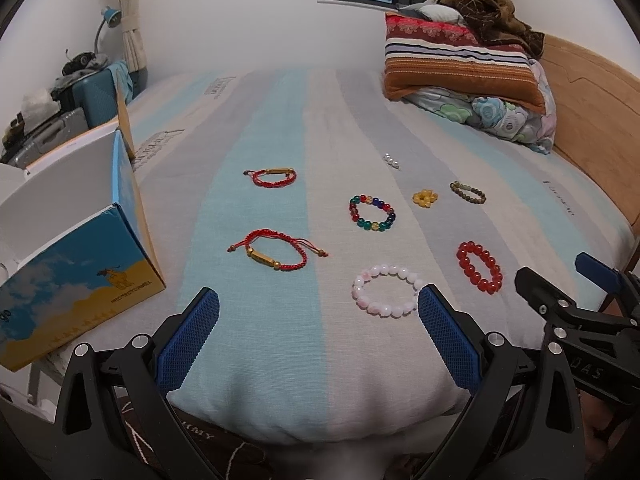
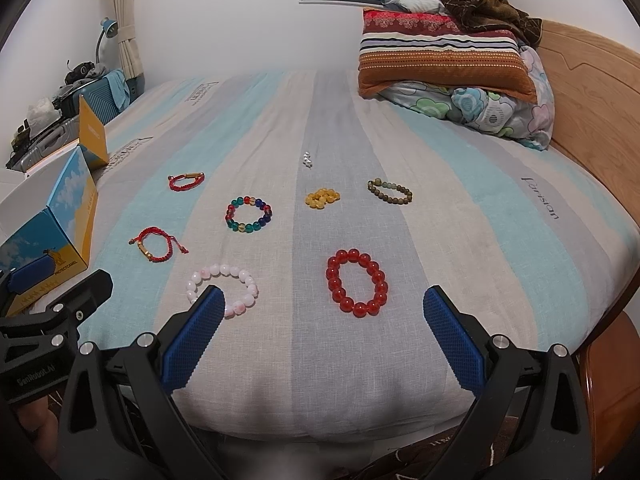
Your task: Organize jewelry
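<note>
Several bracelets lie on the striped bed sheet [image 1: 280,128]. A near red cord bracelet [image 1: 276,254] and a far red cord bracelet [image 1: 274,177] lie left. A multicolour bead bracelet [image 1: 372,213], a yellow bead cluster [image 1: 425,198], an olive bead bracelet [image 1: 468,193] and small pearls [image 1: 392,161] lie further back. A pink bead bracelet [image 2: 222,289] and a red bead bracelet [image 2: 357,282] lie nearest. My left gripper [image 1: 318,300] is open and empty near the bed's front edge. My right gripper [image 2: 320,298] is open and empty, just short of the red bead bracelet.
An open blue and yellow box [image 1: 76,276] stands at the left edge of the bed. Folded blankets and pillows [image 1: 464,68] are stacked at the back right by the wooden headboard [image 1: 592,104]. Suitcases and a lamp [image 1: 108,20] stand beyond the bed at left.
</note>
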A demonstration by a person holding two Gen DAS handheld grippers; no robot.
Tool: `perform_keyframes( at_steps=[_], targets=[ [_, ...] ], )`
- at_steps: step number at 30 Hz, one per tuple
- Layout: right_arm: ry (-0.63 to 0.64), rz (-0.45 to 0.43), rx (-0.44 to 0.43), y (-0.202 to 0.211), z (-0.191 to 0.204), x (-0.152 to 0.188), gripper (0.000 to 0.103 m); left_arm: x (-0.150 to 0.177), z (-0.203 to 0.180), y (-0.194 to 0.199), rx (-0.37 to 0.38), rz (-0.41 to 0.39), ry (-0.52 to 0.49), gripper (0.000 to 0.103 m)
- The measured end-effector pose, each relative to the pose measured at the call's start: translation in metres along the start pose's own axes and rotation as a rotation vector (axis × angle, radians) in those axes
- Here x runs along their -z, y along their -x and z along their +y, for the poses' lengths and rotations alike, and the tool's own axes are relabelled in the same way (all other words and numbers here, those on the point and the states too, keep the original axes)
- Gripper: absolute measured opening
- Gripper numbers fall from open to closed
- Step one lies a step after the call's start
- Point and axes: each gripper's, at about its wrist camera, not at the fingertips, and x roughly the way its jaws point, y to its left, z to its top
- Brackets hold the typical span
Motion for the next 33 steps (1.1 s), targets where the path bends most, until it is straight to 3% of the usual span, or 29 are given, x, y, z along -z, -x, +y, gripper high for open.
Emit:
perform_keyframes(
  at_steps=[20,27,33],
  targets=[
    [0.008,-0.006,-0.002,0.003,0.0,-0.005,0.096,-0.003,-0.001,-0.002,-0.018,0.005,-0.011,0.097],
    [-0.011,0.005,0.01,-0.002,-0.012,-0.032,0.096,-0.029,0.003,-0.004,-0.003,0.021,-0.024,0.097],
    [-0.028,0.012,0.023,-0.014,-0.024,-0.064,0.096,-0.049,0.002,-0.015,0.057,0.054,-0.036,0.097]
  ],
)
